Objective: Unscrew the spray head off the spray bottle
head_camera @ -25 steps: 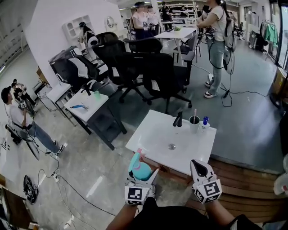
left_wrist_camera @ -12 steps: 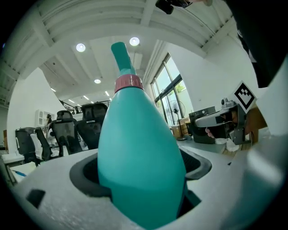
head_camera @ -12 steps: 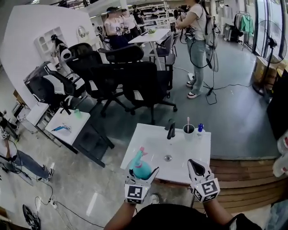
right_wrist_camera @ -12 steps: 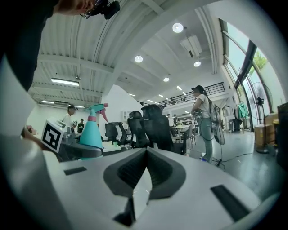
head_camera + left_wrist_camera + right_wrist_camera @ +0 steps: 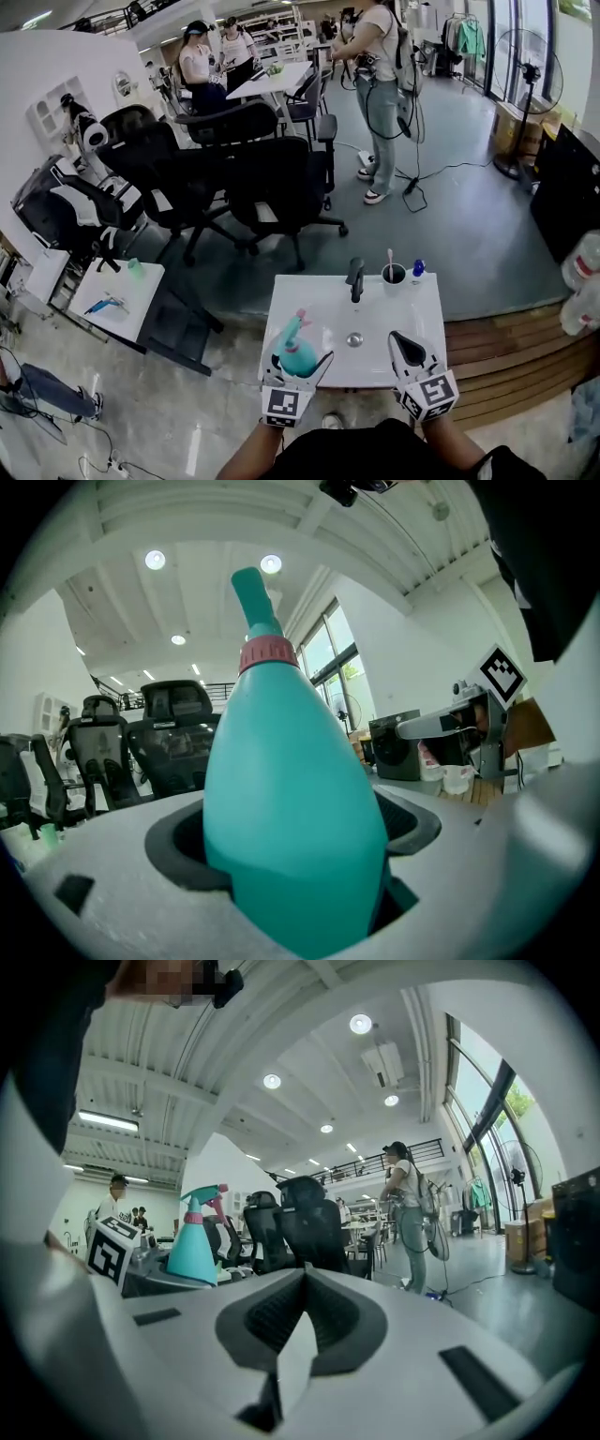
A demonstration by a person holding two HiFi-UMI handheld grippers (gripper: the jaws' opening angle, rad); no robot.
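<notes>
Teal plastic fills the left gripper view: the spray bottle (image 5: 291, 817) stands upright between the jaws of the left tool (image 5: 298, 364), which pinch its wide lower body from both sides. Above the grip the bottle narrows to a pink collar (image 5: 267, 654), and the spray head (image 5: 297, 322) sits on top of it, teal with a pink tip, clear of the jaws.

To the right of the left tool, and well apart from the bottle, the right tool (image 5: 404, 341) is held at about the same height. Its jaws are pressed together with nothing between them. From this tool's own view the bottle shows off to its left, with the spray head's pink tip turned toward the right tool.

Both tools hang over the near edge of a white surface (image 5: 424, 314). Ahead of them and between the two lies a small round drain (image 5: 354, 339), and past it stands a dark tap (image 5: 355, 277). Ahead of the right tool stand a dark cup (image 5: 394, 275) with a brush in it and, just beside it, a small blue bottle (image 5: 417, 269). Black office chairs (image 5: 272, 183) stand well beyond the surface
</notes>
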